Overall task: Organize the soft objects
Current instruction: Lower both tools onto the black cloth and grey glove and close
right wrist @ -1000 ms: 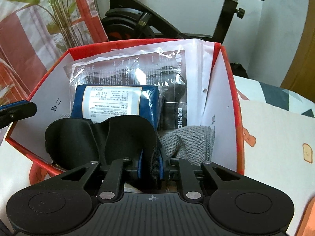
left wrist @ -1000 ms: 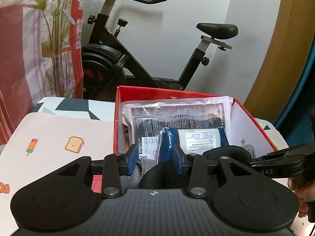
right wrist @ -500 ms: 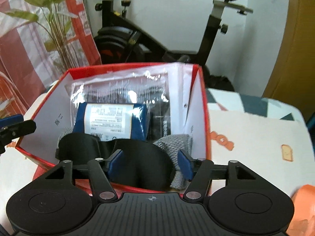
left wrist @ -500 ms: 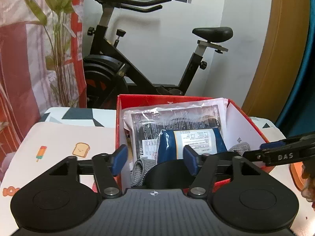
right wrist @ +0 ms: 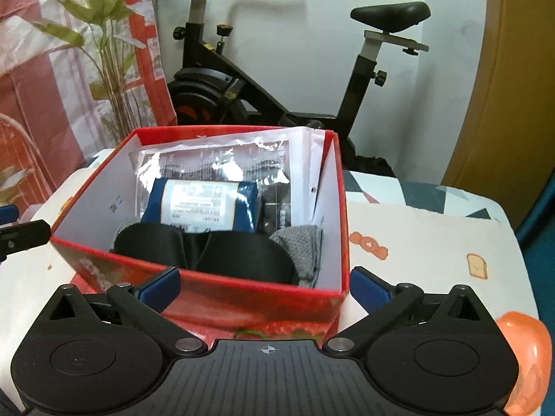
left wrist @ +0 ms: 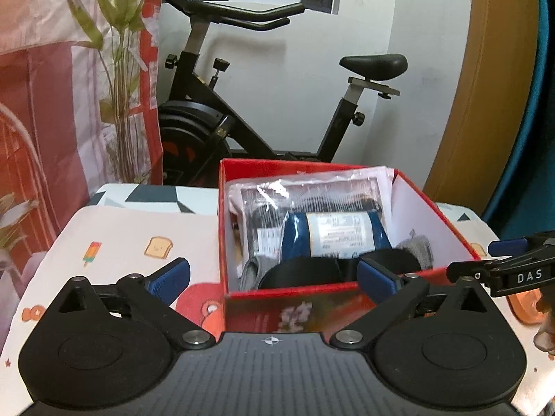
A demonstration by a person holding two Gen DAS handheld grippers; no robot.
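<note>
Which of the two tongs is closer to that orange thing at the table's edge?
Right. The right tongs sit just beside the orange thing, which lies off their right side. The left tongs face the red box front, farther away. Both are opening, gripping nothing.

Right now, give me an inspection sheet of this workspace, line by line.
Surface: table under a cloth printed with toast and sweets.
Job's things: red box holds a black eye mask, a blue packet, a clear plastic bag and a grey knit cloth.
Clutter: orange object at the table's right edge, unclear.
Grippers: left gripper and right gripper both opening, nothing between the jaws, both in front of the box.
Cables: nothing seen.
Surroundings: exercise bike, plant, red patterned curtain, white wall.
</note>
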